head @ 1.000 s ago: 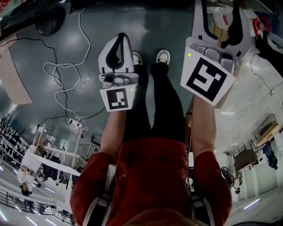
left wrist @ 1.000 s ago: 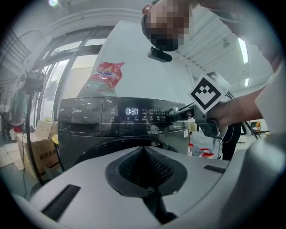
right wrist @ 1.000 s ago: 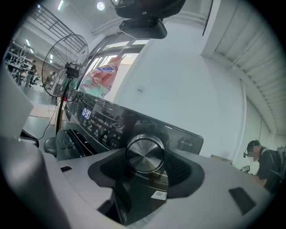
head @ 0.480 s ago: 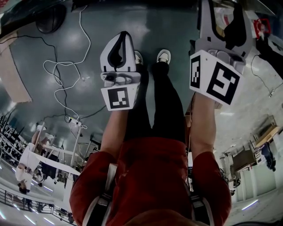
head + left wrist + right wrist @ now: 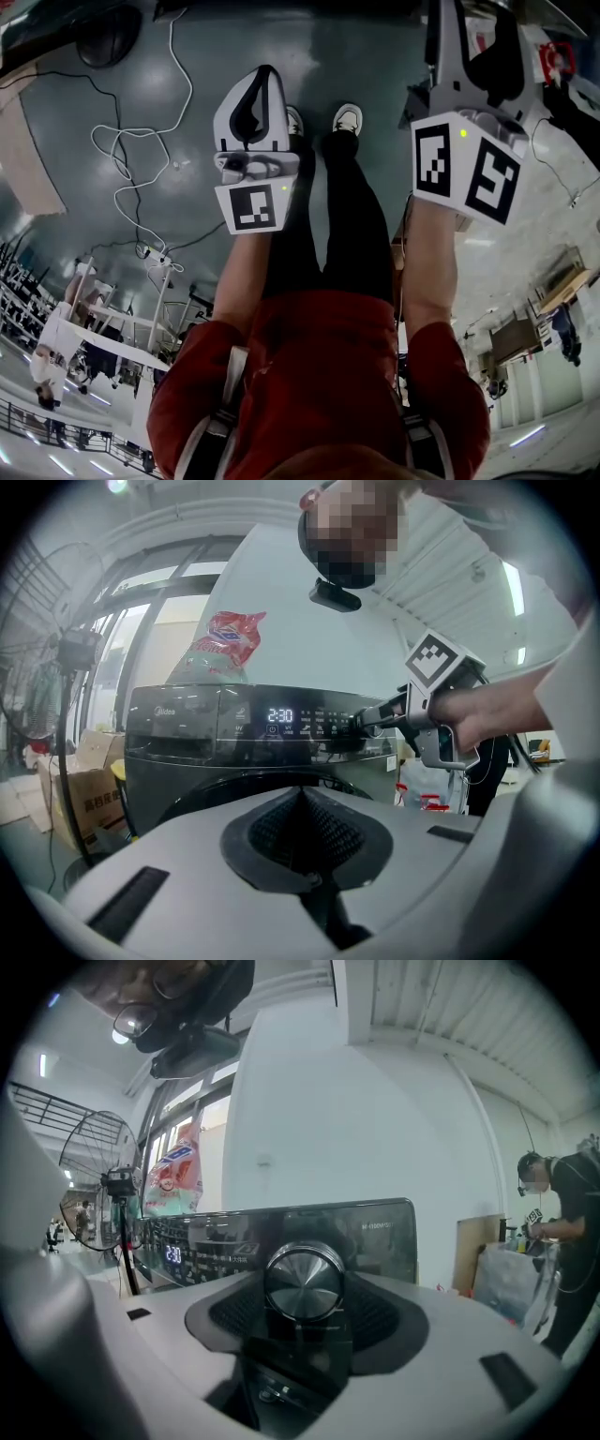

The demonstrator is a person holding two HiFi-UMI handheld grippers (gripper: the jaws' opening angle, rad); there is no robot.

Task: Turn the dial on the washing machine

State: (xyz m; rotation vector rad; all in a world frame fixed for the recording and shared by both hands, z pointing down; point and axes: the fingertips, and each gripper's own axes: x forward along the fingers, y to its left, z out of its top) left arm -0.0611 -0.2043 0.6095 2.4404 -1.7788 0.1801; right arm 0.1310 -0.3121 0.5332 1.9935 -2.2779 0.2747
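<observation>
The floor [image 5: 187, 84] is recorded as smooth grey-green concrete, with one looped white cable [image 5: 122, 159] lying across it and two white shoes [image 5: 346, 119] planted on it. Behind the appliance a plain white wall [image 5: 375, 1129] is seen under a ribbed white ceiling, with tall windows to one side. One dark grey front-loading washing machine [image 5: 187, 761] is counted, fitted with one glossy black control panel [image 5: 187, 714] on which one lit white display [image 5: 280, 715] reads 2:30. One red-and-white plastic bag [image 5: 225, 639] is noted on top of the machine. One pedestal fan [image 5: 66, 649] and one printed cardboard box [image 5: 89, 794] are placed beside it. One round brushed-metal dial [image 5: 303, 1279] is found on the panel, on the side away from the display. Two tools are counted. The right tool [image 5: 366, 721] is held against the panel, its jaws clamped on either side of the dial. The left tool [image 5: 302, 803] is held well back from the machine, its jaws together with nothing between them. One person in dark clothing [image 5: 562, 1232] is seen standing at the far side of the room.
</observation>
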